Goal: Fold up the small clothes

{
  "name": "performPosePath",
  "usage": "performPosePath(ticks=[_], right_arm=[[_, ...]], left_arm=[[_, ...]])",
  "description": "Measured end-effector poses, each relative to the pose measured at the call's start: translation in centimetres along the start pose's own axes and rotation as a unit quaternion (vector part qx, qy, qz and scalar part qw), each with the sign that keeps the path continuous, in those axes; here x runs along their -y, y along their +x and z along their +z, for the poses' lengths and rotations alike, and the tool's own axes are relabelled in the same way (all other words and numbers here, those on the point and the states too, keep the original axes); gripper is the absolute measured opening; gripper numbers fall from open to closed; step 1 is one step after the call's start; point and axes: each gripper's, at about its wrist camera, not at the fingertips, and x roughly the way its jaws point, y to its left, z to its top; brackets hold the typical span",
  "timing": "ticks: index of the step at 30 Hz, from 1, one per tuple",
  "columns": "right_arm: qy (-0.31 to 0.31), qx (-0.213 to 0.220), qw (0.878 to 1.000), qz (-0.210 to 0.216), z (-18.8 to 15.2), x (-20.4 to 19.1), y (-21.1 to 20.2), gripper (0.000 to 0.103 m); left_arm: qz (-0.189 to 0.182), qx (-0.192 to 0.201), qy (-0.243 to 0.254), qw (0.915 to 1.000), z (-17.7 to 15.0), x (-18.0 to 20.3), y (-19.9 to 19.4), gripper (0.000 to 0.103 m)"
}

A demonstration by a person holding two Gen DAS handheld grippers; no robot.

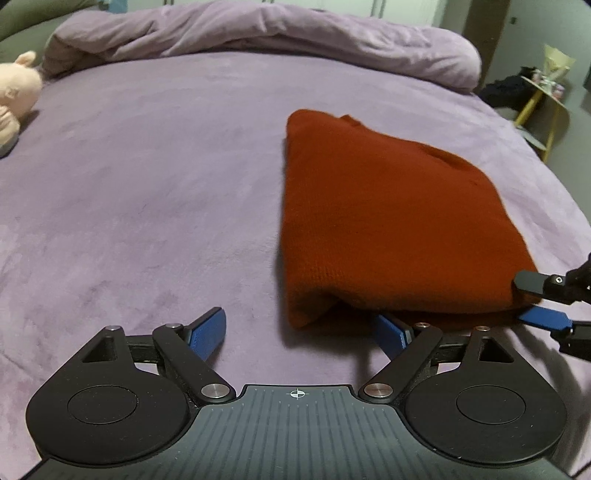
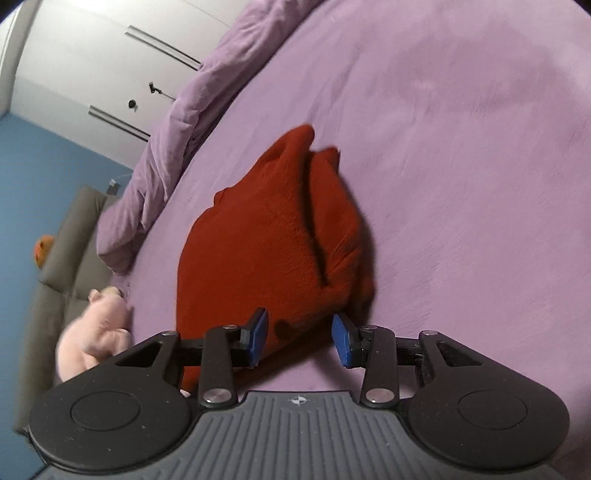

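Rust-red knit cloth, a small garment [image 1: 388, 221] already folded into a thick, roughly rectangular bundle, lies flat on the lilac plush bedspread [image 1: 147, 203] that fills both my views. In my left wrist view it sits right of centre, its near folded edge just ahead of my left gripper [image 1: 299, 328]. That claw stands wide apart with nothing between its blue pads: the left pad [image 1: 208, 330] hangs over bare bedspread, and the right pad [image 1: 391, 332] sits at the garment's near edge; I cannot tell whether it touches the cloth.

At the right border of the same view I see my right gripper [image 1: 532, 299] at the garment's near right corner, one black finger above the cloth and one blue-padded finger below it. In my right wrist view the picture is rolled over, so the bed slants. There the right gripper [image 2: 301, 332] has its jaws partly parted, with the near end of the red bundle [image 2: 273, 236] in the gap. The pads [image 2: 260, 330] do not press on the knit, so it is loose rather than gripped. A dark crease runs along the top of the bundle.

Beyond it, a rumpled lilac duvet [image 1: 258, 33] is heaped along the far side of the bed, and a pale pink plush toy [image 2: 99, 325] lies at the bed's edge.
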Motion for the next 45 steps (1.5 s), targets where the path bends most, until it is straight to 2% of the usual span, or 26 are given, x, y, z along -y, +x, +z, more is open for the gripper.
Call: performPosePath(ticks=[3,5,7,11,13,19,23,26,30,33,37,38,41,43,45], right_arm=[[0.018,0.010,1.000,0.006,-0.2,-0.4,0.8,0.033],[0.023,0.012,1.000,0.007,-0.3,-0.5,0.9,0.014],[0.043,0.008,0.999,0.019,-0.6,-0.1,0.7,0.010],[0.118,0.009,0.990,0.077,-0.4,1.4,0.2,0.008],[0.127,0.010,0.989,0.080,-0.3,1.6,0.0,0.008],[0.043,0.019,0.999,0.018,-0.6,-0.4,0.1,0.008],[-0.039,0.029,0.998,-0.039,-0.9,-2.2,0.1,0.008],[-0.096,0.032,0.992,-0.078,-1.2,-3.2,0.3,0.008],[-0.178,0.041,0.976,-0.123,-2.1,-4.5,0.8,0.007],[-0.197,0.043,0.970,-0.136,-2.3,-4.9,0.9,0.007],[-0.247,0.063,0.954,-0.156,-2.8,-5.9,0.5,0.007],[-0.244,0.061,0.956,-0.154,-2.8,-5.8,0.4,0.007],[-0.199,0.058,0.971,-0.118,-2.1,-5.0,-0.2,0.007],[-0.167,0.049,0.980,-0.100,-1.5,-4.2,-0.5,0.007],[-0.134,0.044,0.987,-0.079,-1.2,-3.5,-0.8,0.007]], left_arm=[[0.004,-0.004,-0.013,0.9999,0.5,0.0,0.3,0.090],[0.011,-0.006,-0.011,0.9999,0.9,0.3,0.6,0.090],[0.020,-0.007,-0.010,0.9997,1.1,0.4,0.9,0.090],[0.025,-0.007,-0.025,0.9994,1.1,0.0,1.0,0.090],[0.028,-0.006,-0.028,0.9992,1.1,-0.2,0.9,0.090],[0.021,-0.007,-0.052,0.9984,1.2,-1.2,0.6,0.090],[0.025,-0.009,-0.072,0.9971,1.3,-2.1,0.5,0.090],[0.022,-0.013,-0.075,0.9968,1.3,-2.3,0.5,0.090],[0.027,-0.013,-0.069,0.9972,1.4,-2.1,0.3,0.090],[0.025,-0.012,-0.069,0.9972,1.4,-2.1,0.1,0.089],[0.022,-0.011,-0.075,0.9969,1.5,-2.1,-0.1,0.089],[0.020,-0.010,-0.078,0.9967,1.6,-2.2,-0.2,0.089],[-0.003,-0.013,-0.099,0.9950,1.6,-2.9,-0.7,0.086],[-0.037,-0.009,-0.113,0.9928,1.2,-3.8,-1.4,0.086],[-0.086,-0.008,-0.146,0.9855,0.7,-5.1,-2.2,0.086]])
